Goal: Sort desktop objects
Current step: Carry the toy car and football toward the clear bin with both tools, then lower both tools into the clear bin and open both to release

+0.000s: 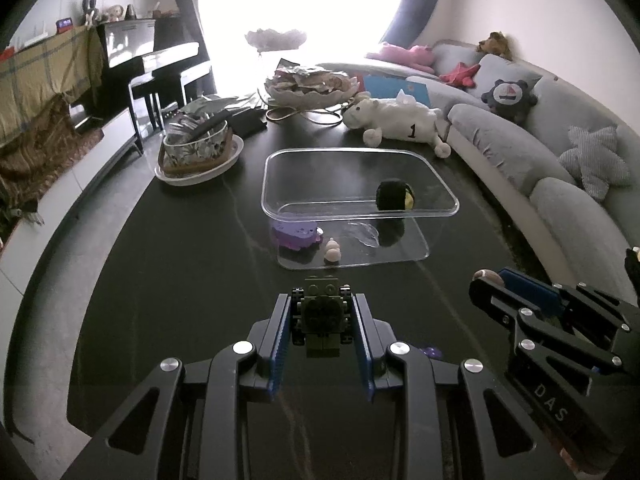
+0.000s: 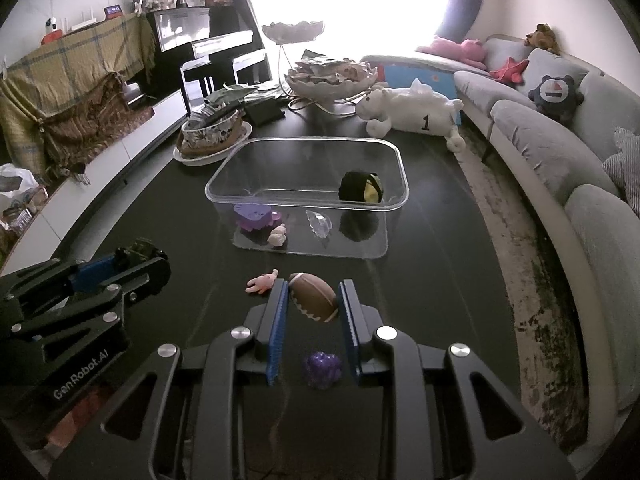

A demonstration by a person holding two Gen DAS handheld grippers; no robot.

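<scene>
My left gripper (image 1: 321, 308) is shut on a green brick-built toy vehicle (image 1: 321, 316), held above the dark table short of the clear plastic bin (image 1: 304, 152). My right gripper (image 2: 313, 296) is shut on a small brown football (image 2: 314, 296), also just before the clear plastic bin (image 2: 256, 142). Inside the bin lie a purple toy (image 2: 254, 217), a small pink figure (image 2: 277, 235), a clear shell-like piece (image 2: 319, 222) and a black and yellow roll (image 2: 360, 187). On the table below my right gripper sit a pink hand toy (image 2: 262, 281) and a purple bumpy ball (image 2: 322, 368).
A floral bowl on a white plate (image 1: 199, 150) stands at the table's back left. A white plush sheep (image 1: 396, 120) and a tiered snack dish (image 1: 312, 88) are behind the bin. A grey sofa (image 1: 520, 152) curves along the right side.
</scene>
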